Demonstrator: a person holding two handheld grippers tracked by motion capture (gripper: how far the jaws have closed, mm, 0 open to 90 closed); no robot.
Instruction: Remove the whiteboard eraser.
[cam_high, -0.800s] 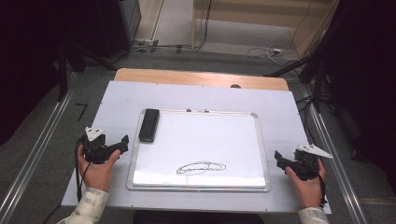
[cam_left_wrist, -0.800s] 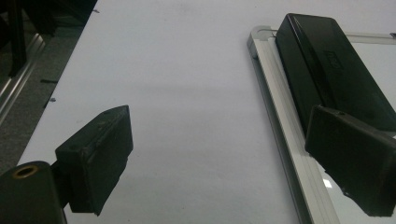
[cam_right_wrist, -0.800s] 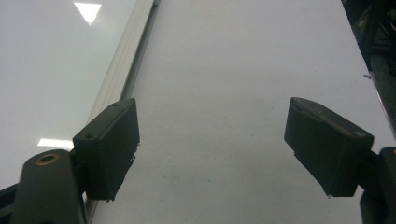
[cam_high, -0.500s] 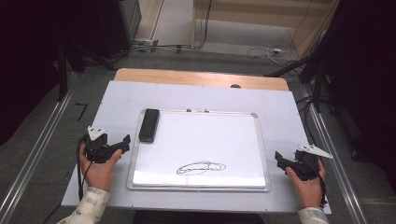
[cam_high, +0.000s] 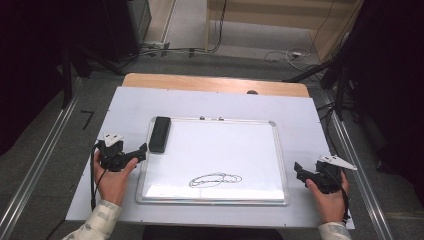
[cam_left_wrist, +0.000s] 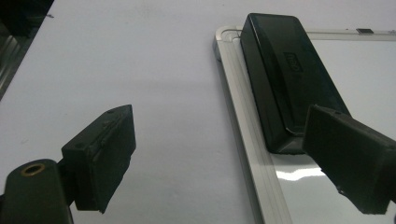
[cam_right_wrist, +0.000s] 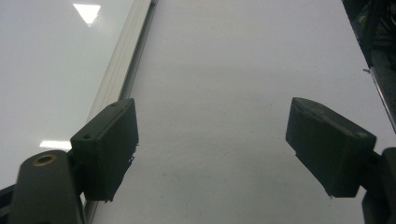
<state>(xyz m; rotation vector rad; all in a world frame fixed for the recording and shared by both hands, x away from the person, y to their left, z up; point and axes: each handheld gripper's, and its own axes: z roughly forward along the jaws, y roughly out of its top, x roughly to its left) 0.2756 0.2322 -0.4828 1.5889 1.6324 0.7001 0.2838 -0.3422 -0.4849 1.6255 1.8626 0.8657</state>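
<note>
The left gripper (cam_high: 141, 150) is seen to have been carried up from the whiteboard's left edge toward the black eraser (cam_high: 160, 134), which now lies just ahead of its wide-open, empty jaws; a grasp is judged to be in preparation. Beyond the eraser, the scribble (cam_high: 215, 180) remains on the whiteboard (cam_high: 260, 150). The right gripper (cam_high: 299, 172) is held unmoved, jaws wide and empty, beside the frame.

high: overhead, facing forward-down, far | gripper cams: low, close behind fingers (cam_left_wrist: 100, 156) | shared: whiteboard (cam_high: 215, 155) edge, eraser (cam_left_wrist: 285, 79) ahead of left fingers
</note>
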